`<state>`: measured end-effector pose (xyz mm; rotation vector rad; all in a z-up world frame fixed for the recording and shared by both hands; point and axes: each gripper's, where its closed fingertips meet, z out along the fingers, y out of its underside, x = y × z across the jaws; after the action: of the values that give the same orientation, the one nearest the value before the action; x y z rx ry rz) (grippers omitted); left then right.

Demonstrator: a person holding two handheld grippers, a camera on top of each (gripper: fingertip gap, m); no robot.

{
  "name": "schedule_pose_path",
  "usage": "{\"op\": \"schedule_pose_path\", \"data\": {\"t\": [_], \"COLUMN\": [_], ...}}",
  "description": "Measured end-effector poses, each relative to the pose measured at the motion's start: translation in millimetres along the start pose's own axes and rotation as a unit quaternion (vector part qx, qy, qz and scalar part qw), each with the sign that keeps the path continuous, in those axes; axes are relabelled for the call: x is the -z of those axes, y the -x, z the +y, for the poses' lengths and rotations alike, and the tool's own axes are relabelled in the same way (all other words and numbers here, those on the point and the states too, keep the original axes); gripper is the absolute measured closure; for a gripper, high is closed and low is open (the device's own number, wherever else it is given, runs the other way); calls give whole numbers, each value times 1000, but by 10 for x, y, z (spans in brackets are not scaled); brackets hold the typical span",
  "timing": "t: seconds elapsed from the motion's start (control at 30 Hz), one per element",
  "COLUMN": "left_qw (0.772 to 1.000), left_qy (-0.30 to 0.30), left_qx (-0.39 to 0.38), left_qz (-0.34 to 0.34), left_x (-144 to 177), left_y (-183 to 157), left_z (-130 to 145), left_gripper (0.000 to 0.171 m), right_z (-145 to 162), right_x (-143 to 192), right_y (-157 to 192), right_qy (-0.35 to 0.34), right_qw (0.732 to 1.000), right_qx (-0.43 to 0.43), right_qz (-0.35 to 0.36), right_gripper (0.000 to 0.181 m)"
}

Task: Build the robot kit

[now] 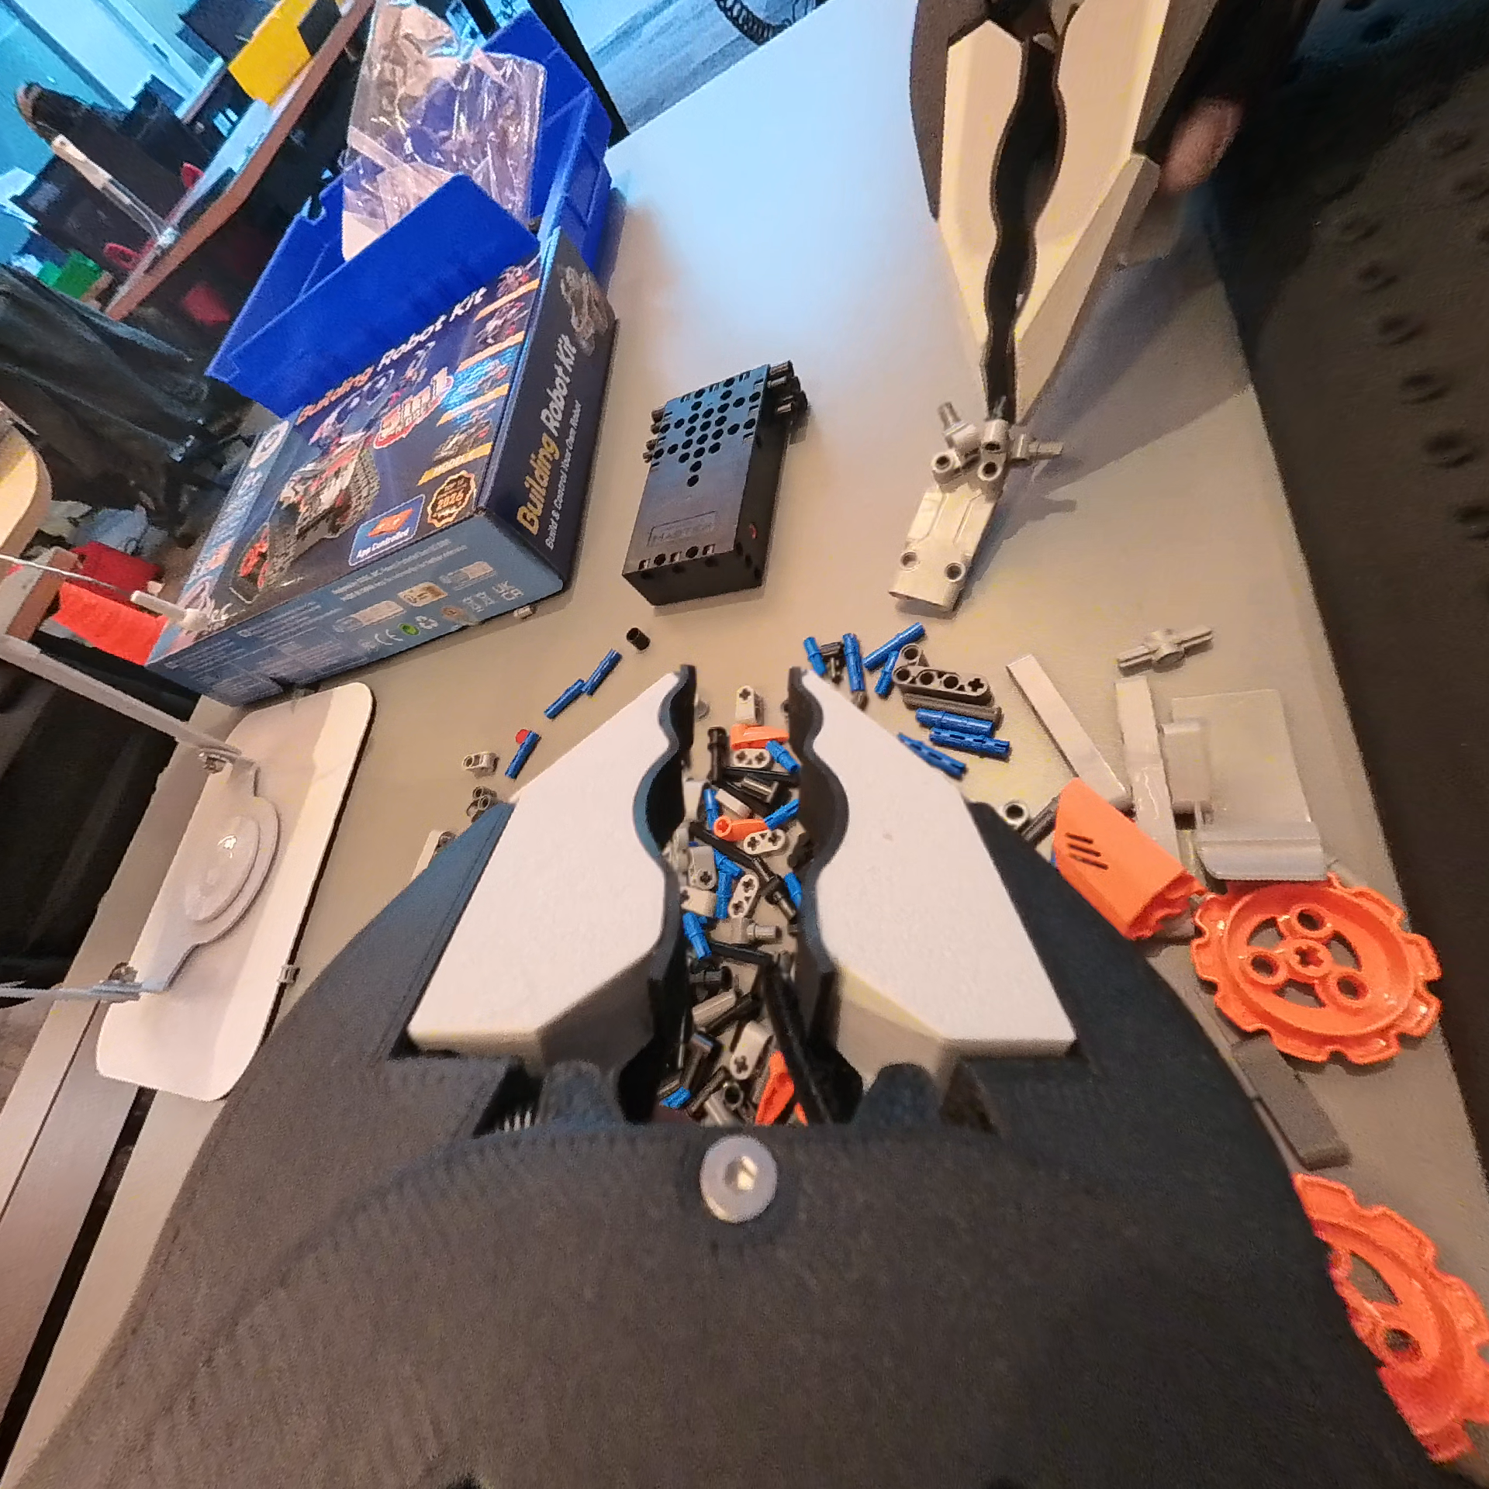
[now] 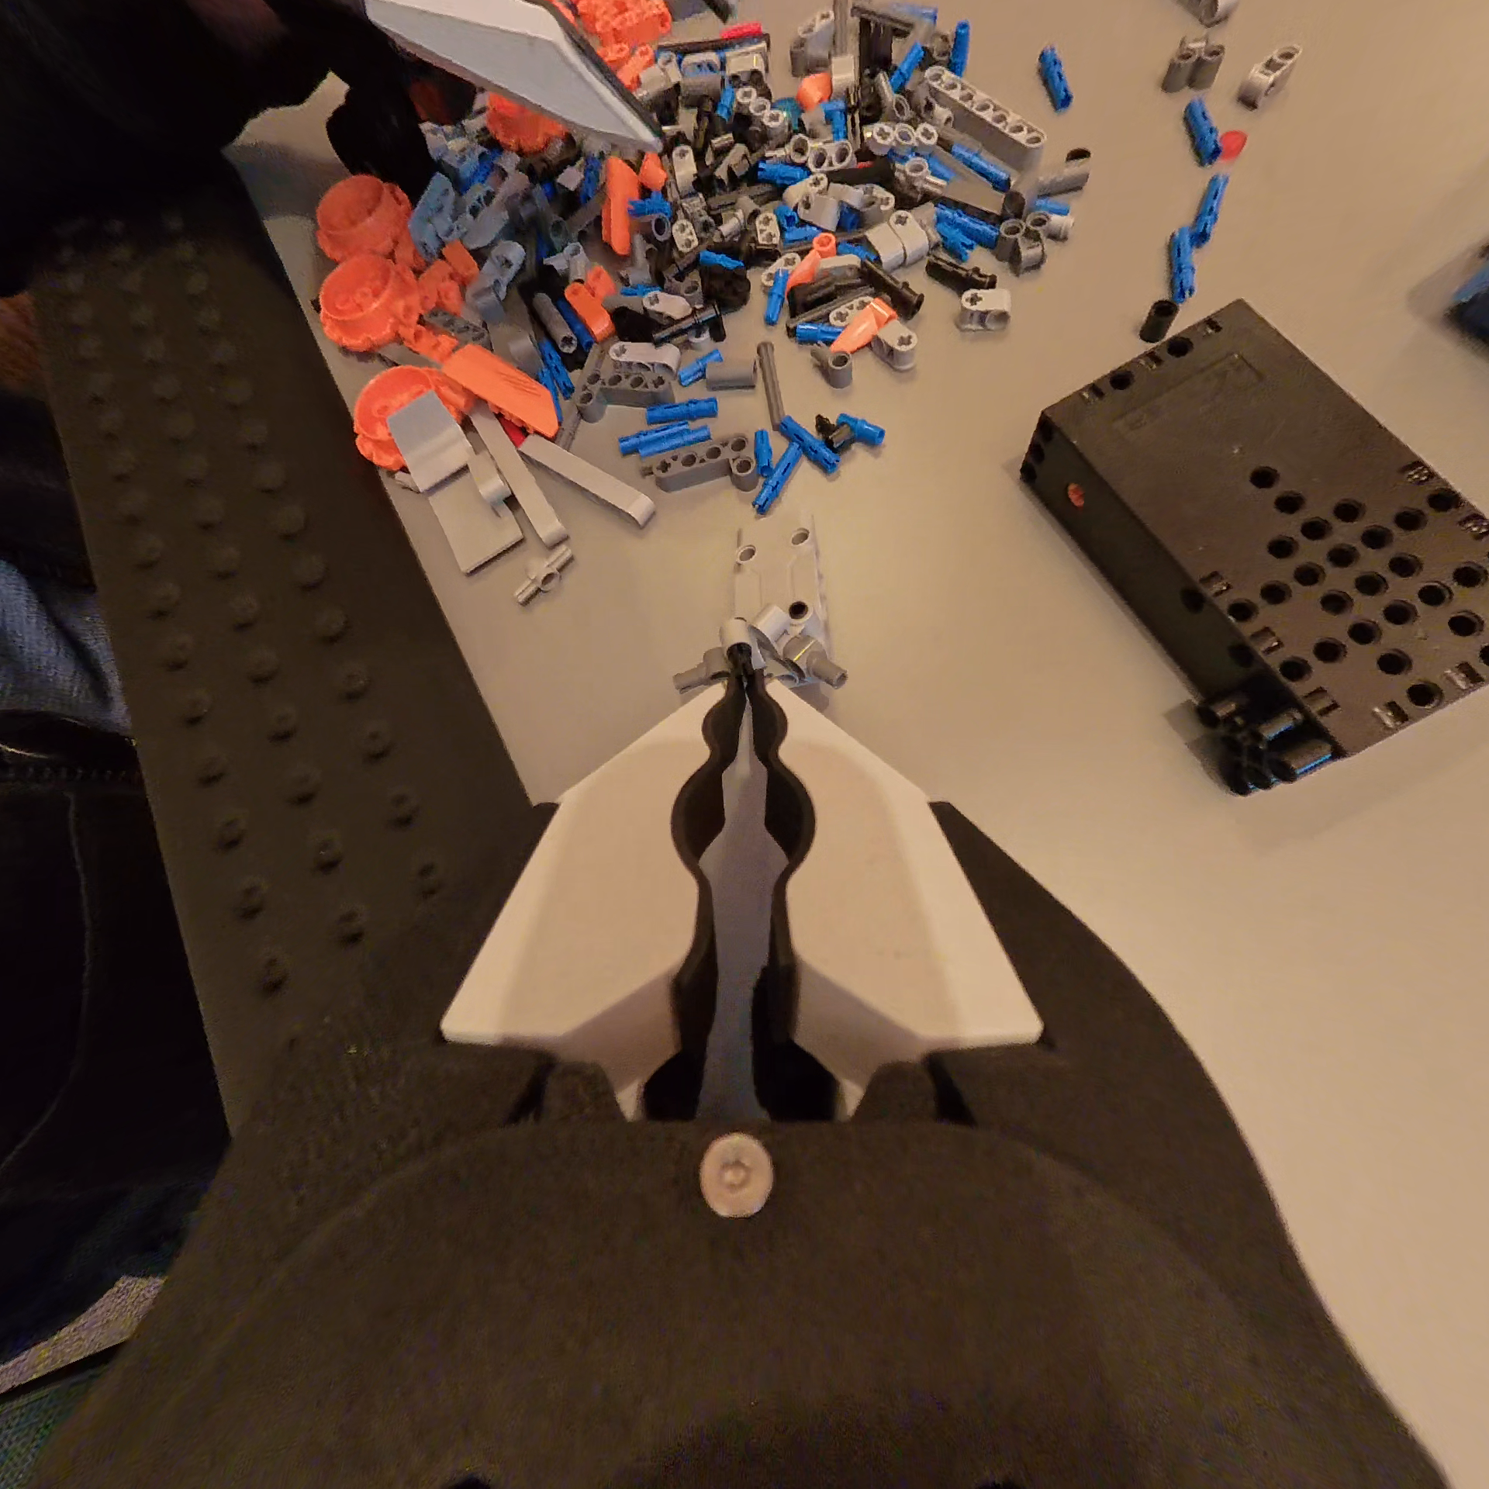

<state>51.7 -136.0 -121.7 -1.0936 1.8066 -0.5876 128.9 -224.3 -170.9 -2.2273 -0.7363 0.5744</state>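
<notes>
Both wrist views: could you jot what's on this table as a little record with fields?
left tongs: open, hovering over the pile of small parts
right tongs: shut on the small grey assembly, which sits on the table
black perforated box: flat on the table, right of the assembly
orange gear: at the pile's edge
kit box: beside a blue bin

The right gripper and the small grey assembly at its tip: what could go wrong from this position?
1. The right gripper is shut on a black pin at the end of the grey assembly. Such a small pinch may slip or let the assembly swing.
2. The left gripper hangs open over the pile of parts; lowering it may scatter pieces.
3. Loose blue pins may roll across the table.
</notes>
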Motion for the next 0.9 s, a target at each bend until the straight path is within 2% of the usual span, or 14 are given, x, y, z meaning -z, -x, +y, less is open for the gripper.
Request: {"op": "schedule_pose_path", "data": {"t": [0.27, 0.47, 0.67, 0.9], "left_qw": [1000, 995, 984, 973], "left_qy": [10, 27, 38, 87], "left_qx": [-4, 10, 57, 58], "left_qz": [-27, -97, -162, -206], "left_x": [97, 437, 801, 804], "left_y": [142, 574, 994, 1118], "left_z": [39, 175, 350, 539], "left_gripper": [151, 153, 157, 168], "right_z": [150, 182, -278, -937], "right_x": [-79, -20, 73, -208], "right_y": [-28, -87, -204, -282], "right_qy": [55, 70, 23, -8], "right_qw": [999, 997, 998, 995], "right_qx": [-2, 6, 41, 91], "right_qz": [0, 17, 51, 49], "right_gripper": [179, 166, 165, 167]}}
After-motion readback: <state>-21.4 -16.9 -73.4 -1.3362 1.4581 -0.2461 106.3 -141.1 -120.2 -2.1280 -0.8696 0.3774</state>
